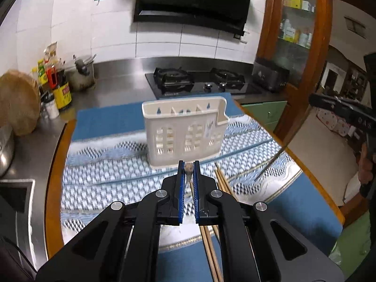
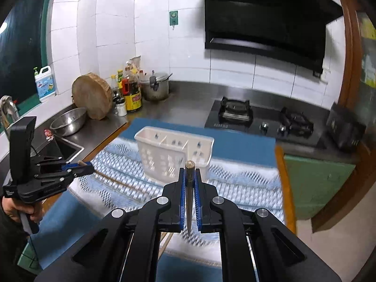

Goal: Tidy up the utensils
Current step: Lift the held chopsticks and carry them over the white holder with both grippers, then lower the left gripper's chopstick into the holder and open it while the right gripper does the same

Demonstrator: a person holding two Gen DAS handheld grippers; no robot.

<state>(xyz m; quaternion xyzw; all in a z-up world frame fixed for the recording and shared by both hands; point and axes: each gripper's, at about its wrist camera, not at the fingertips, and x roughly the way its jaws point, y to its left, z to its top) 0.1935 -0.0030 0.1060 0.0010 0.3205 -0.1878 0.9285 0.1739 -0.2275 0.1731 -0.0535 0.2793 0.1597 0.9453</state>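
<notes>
White slotted caddy (image 1: 185, 131) upright, chopsticks (image 1: 223, 181) beside.

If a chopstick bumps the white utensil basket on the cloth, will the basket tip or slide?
The white utensil basket looks like thin, perforated plastic and seems empty, so it is probably light and may slide on the patterned cloth. It stands tall on a narrow base, so a bump near the rim could tip it. Its walls look stiff.
</notes>
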